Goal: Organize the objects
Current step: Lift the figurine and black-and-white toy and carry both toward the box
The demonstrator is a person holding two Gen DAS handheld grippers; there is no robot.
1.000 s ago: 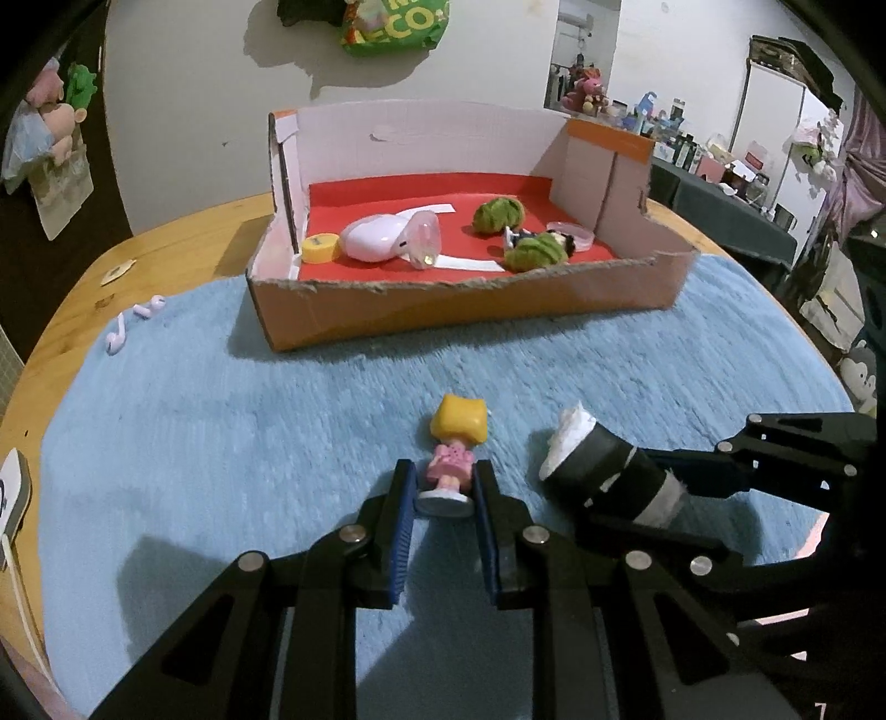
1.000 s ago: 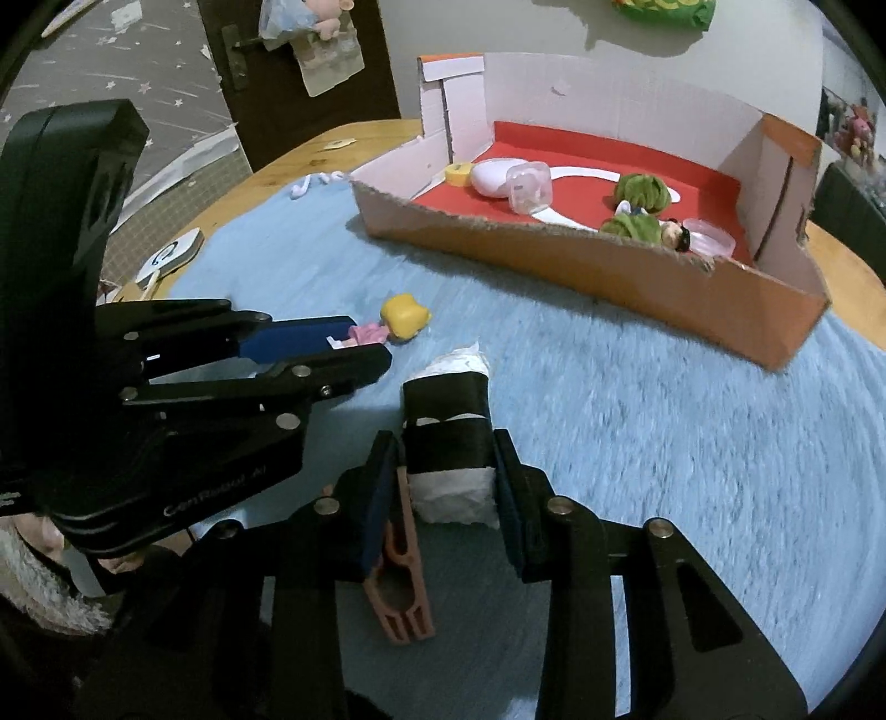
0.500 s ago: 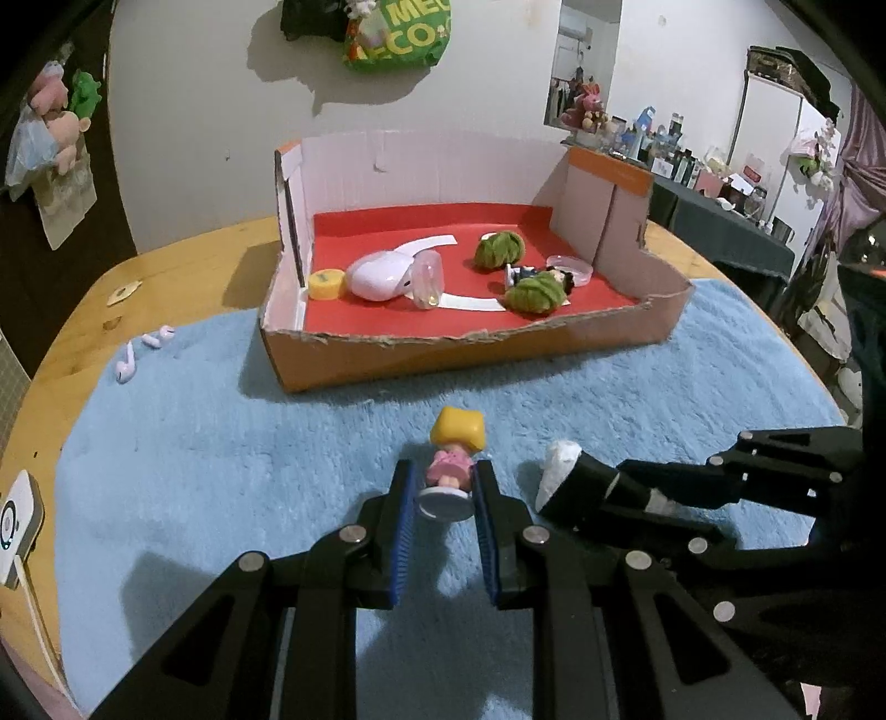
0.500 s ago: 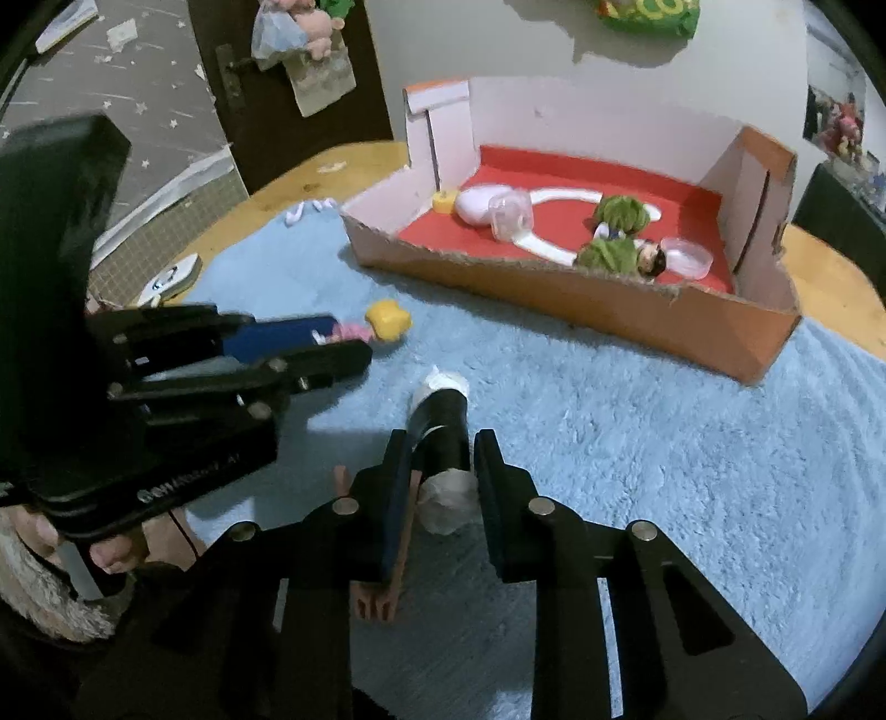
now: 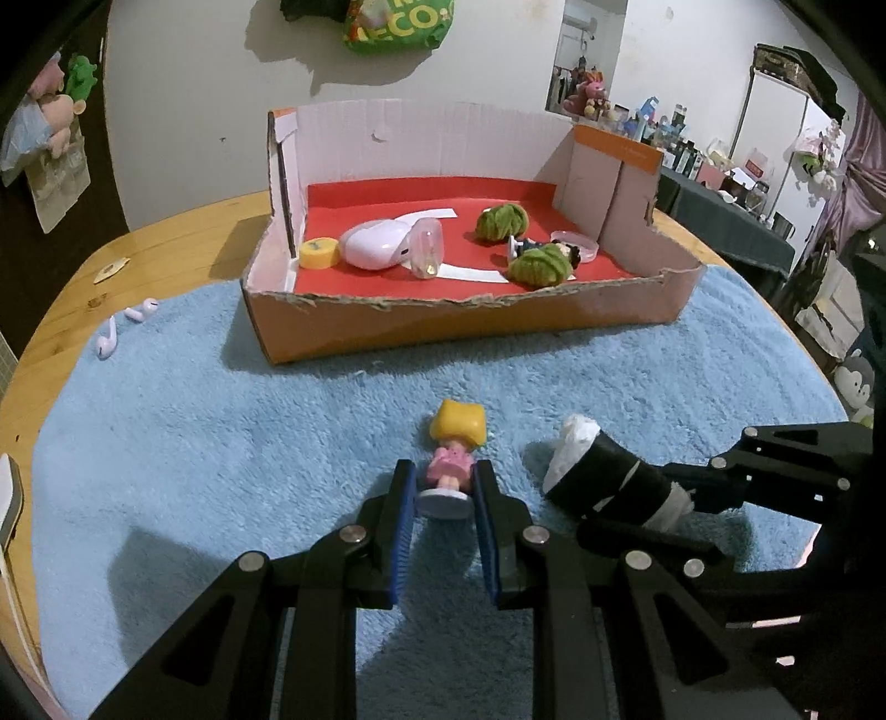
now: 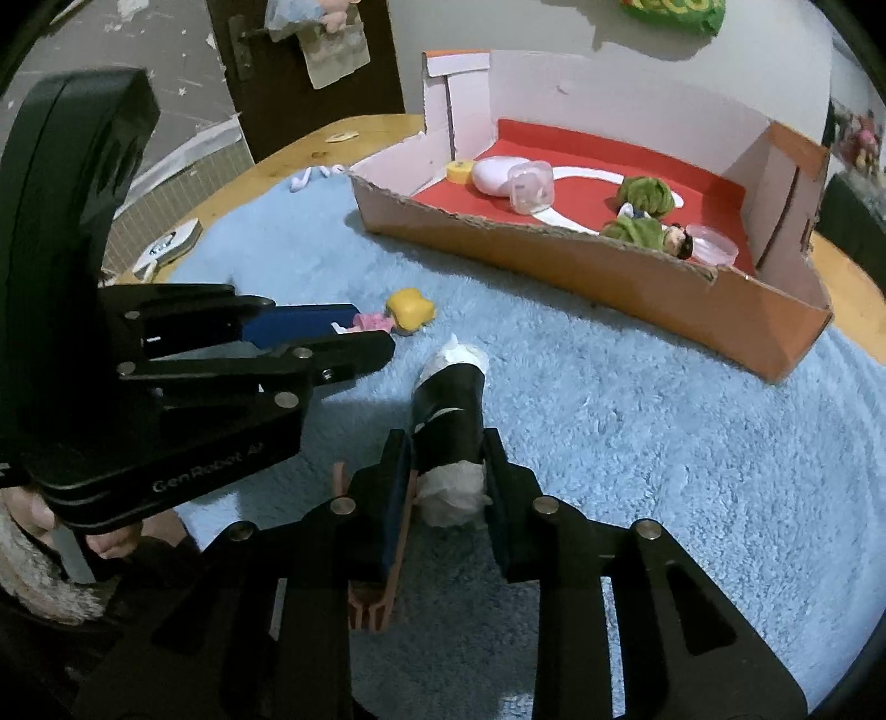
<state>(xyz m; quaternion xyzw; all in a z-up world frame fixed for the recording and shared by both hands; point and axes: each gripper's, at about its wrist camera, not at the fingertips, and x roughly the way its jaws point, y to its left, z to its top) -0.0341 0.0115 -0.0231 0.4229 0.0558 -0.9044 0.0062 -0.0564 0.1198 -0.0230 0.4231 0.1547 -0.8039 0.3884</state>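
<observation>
Blue rug (image 5: pixel 221 443); left tongs (image 6: pixel 354 340) housing reads "GenRobot AI".

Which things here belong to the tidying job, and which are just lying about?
Job: left gripper shut on doll; right gripper shut on black roll; cardboard box.

Lying about: earbuds, blue mat, snack bag.

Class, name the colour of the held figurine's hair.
Yellow; the figurine shows best in the left wrist view.

On the worktop (image 5: pixel 166 243) lies a rug (image 5: pixel 221 443); the box (image 5: pixel 470 327) sits far, the doll (image 5: pixel 455 448) near, the roll (image 5: pixel 609 482) to its right.
</observation>
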